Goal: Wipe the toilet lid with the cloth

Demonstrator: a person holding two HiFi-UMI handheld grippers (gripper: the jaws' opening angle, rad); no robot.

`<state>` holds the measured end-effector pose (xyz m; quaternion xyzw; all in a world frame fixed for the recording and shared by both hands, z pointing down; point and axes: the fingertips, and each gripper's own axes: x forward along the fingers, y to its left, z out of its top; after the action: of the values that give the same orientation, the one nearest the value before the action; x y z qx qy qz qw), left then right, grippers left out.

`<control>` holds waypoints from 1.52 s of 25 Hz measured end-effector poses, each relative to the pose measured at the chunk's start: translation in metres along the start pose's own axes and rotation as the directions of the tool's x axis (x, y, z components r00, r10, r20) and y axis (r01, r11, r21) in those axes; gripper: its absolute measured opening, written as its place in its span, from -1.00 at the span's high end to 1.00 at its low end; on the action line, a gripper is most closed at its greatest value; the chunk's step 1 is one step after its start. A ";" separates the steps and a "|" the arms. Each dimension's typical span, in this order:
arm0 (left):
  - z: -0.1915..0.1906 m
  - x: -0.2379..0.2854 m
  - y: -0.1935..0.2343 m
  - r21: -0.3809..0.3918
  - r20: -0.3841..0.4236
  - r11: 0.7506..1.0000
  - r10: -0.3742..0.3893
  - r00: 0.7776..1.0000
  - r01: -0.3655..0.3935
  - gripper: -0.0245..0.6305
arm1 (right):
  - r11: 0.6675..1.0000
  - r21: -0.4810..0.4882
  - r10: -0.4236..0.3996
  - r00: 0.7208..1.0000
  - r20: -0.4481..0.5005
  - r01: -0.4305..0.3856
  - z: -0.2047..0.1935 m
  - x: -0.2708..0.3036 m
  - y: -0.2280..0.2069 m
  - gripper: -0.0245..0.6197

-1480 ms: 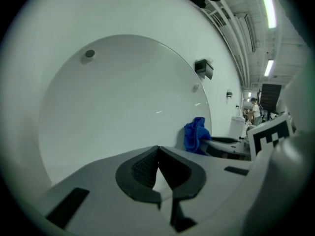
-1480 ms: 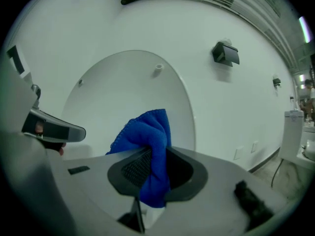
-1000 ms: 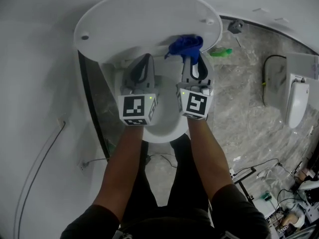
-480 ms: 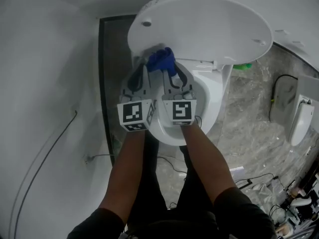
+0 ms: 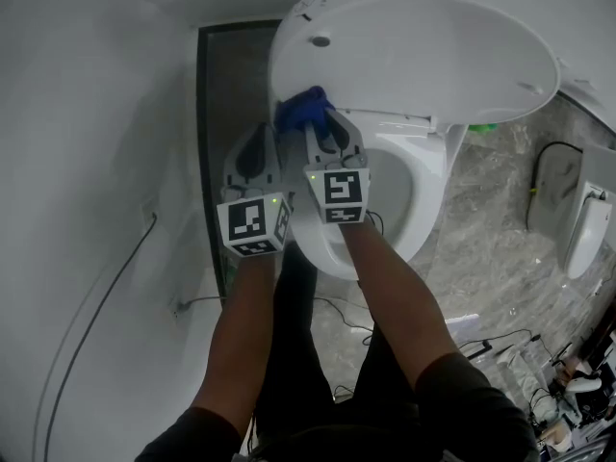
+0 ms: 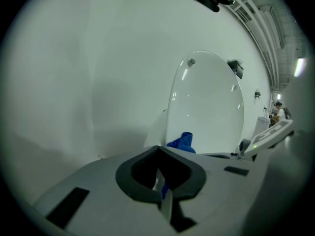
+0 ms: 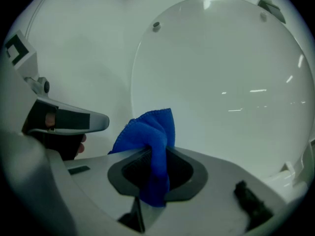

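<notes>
Head view: the left gripper (image 5: 260, 138), jaws closed on nothing, hangs beside the white ceramic toilet bowl (image 5: 409, 195). Just right of it, the right gripper (image 5: 322, 128) clamps a bunched blue microfibre cloth (image 5: 302, 110) at the lower-left edge of the raised, glossy white oval toilet lid (image 5: 423, 56). The lid surface extends ahead and rightward from the cloth, so the right gripper is nearer. Contact cannot be confirmed.

We're in a mock bathroom inside some lab or test space: a white toilet (image 5: 435, 195) stands with its lid (image 5: 414, 56) raised on a marble-patterned floor (image 5: 491, 243), a second toilet (image 5: 580, 224) sits off right, loose cables (image 5: 481, 340) trail about, and equipment (image 5: 568, 393) crowds the corner.
</notes>
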<state>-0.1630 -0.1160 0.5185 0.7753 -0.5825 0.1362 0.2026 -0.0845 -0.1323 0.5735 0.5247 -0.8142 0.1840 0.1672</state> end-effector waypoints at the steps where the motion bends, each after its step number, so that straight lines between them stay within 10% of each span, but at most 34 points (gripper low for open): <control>1: -0.001 0.001 -0.002 0.002 -0.005 1.000 -0.007 1.000 0.007 0.89 | 1.000 0.000 -0.010 1.000 -0.008 0.010 -0.002 0.000 -0.003 0.70; 11: -0.010 0.022 -0.055 0.018 -0.033 0.997 -0.080 0.996 0.081 0.89 | 0.990 -0.028 -0.137 0.988 -0.073 0.135 -0.020 -0.019 -0.072 0.70; 29: -0.021 0.048 -0.178 0.084 -0.097 0.970 -0.220 0.971 0.229 0.89 | 0.920 0.002 -0.377 0.884 -0.275 0.393 -0.059 -0.104 -0.221 0.70; 38: -0.018 0.040 -0.186 0.126 -0.100 0.968 -0.204 0.974 0.216 0.89 | 0.930 0.044 -0.352 0.920 -0.174 0.365 -0.037 -0.128 -0.218 0.70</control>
<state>0.0272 -0.0970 0.5233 0.8381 -0.4771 0.1865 0.1876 0.1684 -0.0961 0.5736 0.6541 -0.6803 0.2233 0.2440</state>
